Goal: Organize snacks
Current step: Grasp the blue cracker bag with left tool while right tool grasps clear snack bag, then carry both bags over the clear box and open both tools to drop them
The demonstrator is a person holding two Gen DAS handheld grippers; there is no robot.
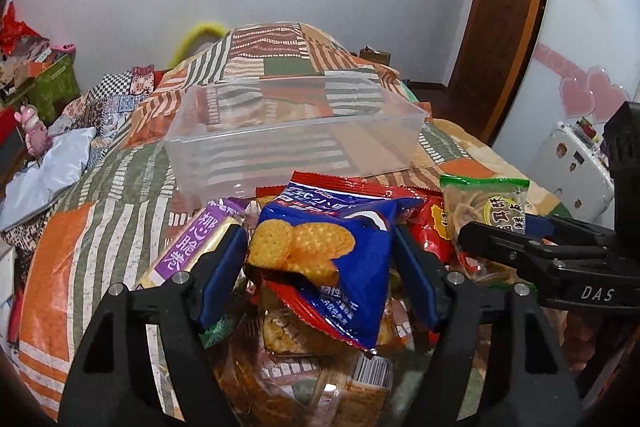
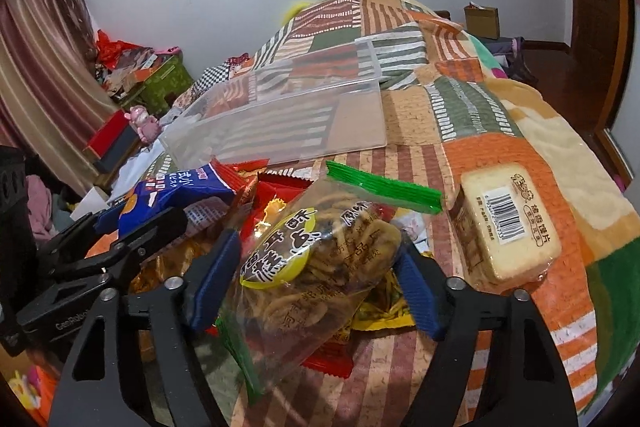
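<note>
Snacks lie piled on the bed (image 2: 520, 115). Our left hand-held gripper (image 1: 320, 263) pinches the blue cracker bag (image 1: 332, 251). Our right hand-held gripper (image 2: 316, 267) pinches the clear, green-edged chip bag (image 2: 320, 259).

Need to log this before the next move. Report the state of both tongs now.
Left tongs: closed on the blue cracker packet.
Right tongs: closed on the green-edged clear snack bag.

A bed (image 2: 500, 155) with a patchwork blanket fills mid-frame. On it lie a clear bin (image 2: 280, 123) at centre, a snack pile (image 2: 280, 195) below it, and a bread pack (image 2: 506, 223) at right.
</note>
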